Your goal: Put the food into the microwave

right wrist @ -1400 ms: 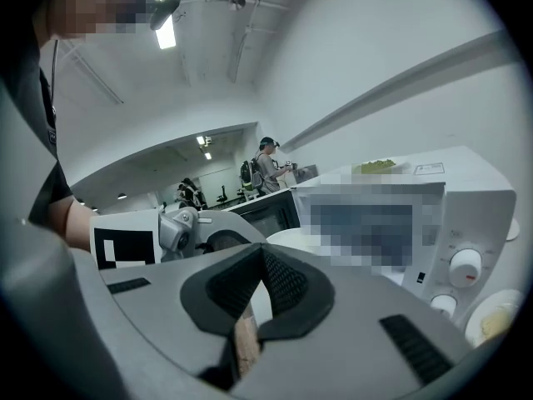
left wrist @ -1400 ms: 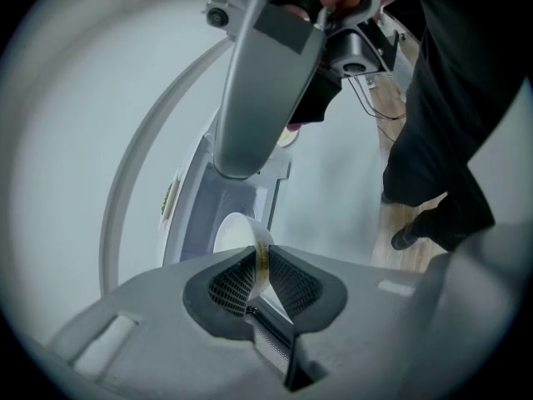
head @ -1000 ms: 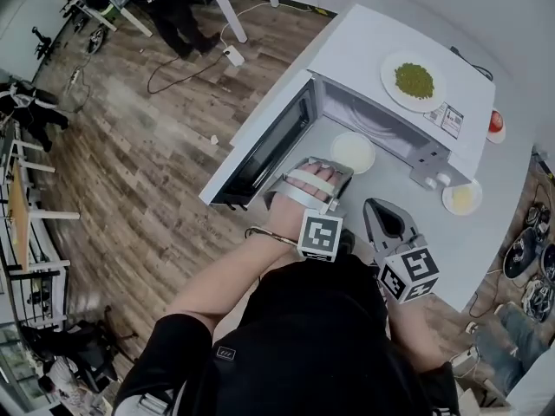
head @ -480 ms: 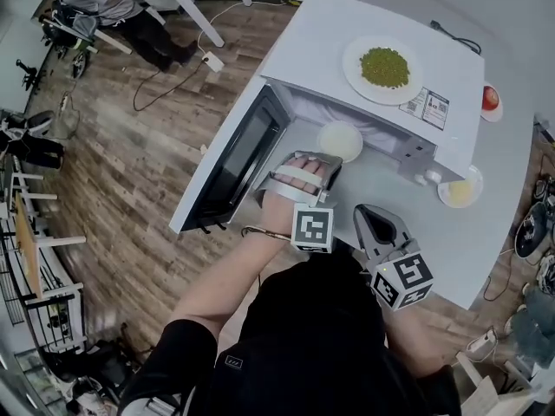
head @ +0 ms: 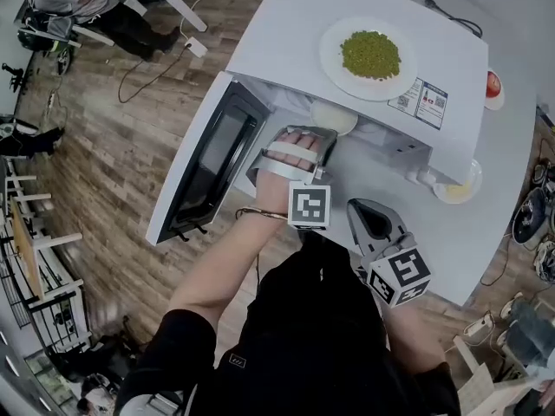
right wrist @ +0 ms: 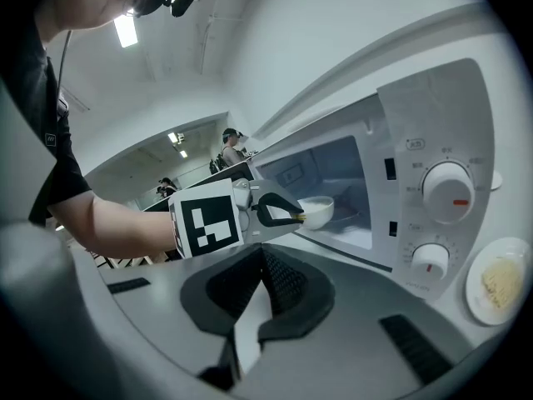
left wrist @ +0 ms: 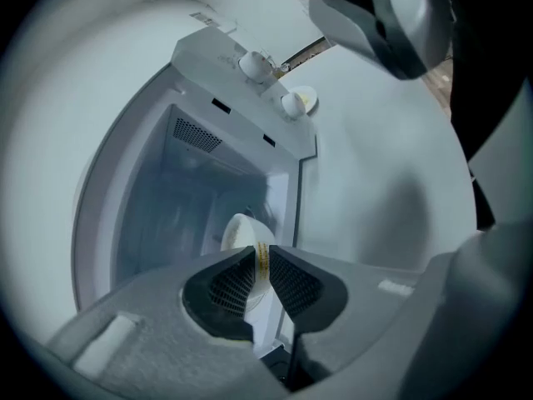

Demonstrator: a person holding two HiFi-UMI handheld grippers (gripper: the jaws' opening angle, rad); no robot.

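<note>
Nearest you, your right hand-held gripper point(right wrist: 261, 252) hangs low over the front edge of the bench point(head: 468, 232), its jaws together on nothing. Only its own view shows that; from the head view you see just its back.

Beyond it, your left hand-held gripper point(left wrist: 260, 258) is clamped on the near rim of a white bowl point(right wrist: 318, 210). The left gripper view shows the rim pinched between the pads. The right gripper view shows the bowl from the side, just inside the mouth of the microwave point(head: 286, 24), near the cavity's front edge. From above, the bowl is half hidden under the microwave's top edge. Its outside is plain white and round, and no view shows what it holds.

The door point(head: 208, 172) stands swung wide to the left. On the microwave's top sits a white plate point(head: 334, 69) heaped with green peas point(head: 370, 55), seen from the head view alone. The two knobs point(right wrist: 450, 192) show plainly only from the right gripper view. At the bench's right edge lies a small plate point(right wrist: 473, 288) of pale yellow food point(right wrist: 500, 280), cut off by the microwave's corner from above.
</note>
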